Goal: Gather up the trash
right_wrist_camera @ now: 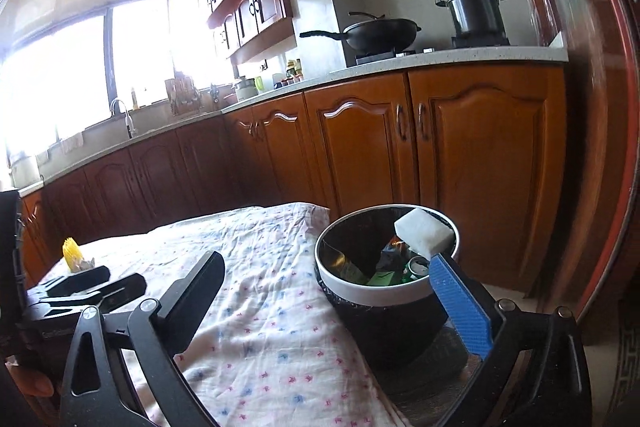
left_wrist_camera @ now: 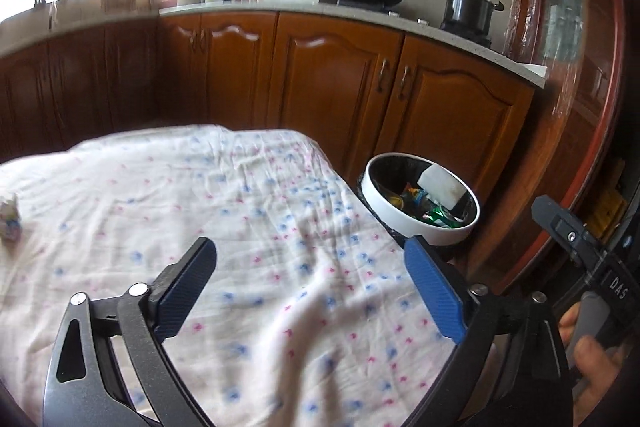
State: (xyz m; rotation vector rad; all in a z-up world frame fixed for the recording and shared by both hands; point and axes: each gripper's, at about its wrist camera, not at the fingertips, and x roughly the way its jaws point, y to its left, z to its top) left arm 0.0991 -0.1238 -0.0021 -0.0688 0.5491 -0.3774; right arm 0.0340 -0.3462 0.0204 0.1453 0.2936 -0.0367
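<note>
Left tool (left_wrist_camera: 308,283): black frame, blue-padded fingers (left_wrist_camera: 434,291), lower foreground of the left wrist view; jaws spread wide apart, nothing between them, above the cloth. Right tool (right_wrist_camera: 326,301): same make, lower foreground of the right wrist view; jaws wide apart and empty, the right finger (right_wrist_camera: 460,303) overlapping the bin's rim in the picture. Bench (left_wrist_camera: 240,211): covered by a rumpled white cloth with small blue and pink print, filling the lower centre of both views. Crumpled pale wrapper (left_wrist_camera: 10,219): lying on the cloth at the far left edge of the left wrist view, well apart from the left tool. Yellow ridged item (right_wrist_camera: 72,253): standing on the cloth at left of the right wrist view, beyond the other tool's black fingers; what it is cannot be told. Round trash bin with white rim and black liner (left_wrist_camera: 404,223): on the floor just beside the bench's right edge, holding coloured wrappers, a green can (right_wrist_camera: 416,267) and a white rectangular foam-like block (right_wrist_camera: 424,231) leaning against the far rim. Brown wooden cabinets (right_wrist_camera: 400,147): behind the bench, mid frame. Black wok (right_wrist_camera: 376,31) and steel lidded pot (right_wrist_camera: 476,13): on the stove, upper right.
</note>
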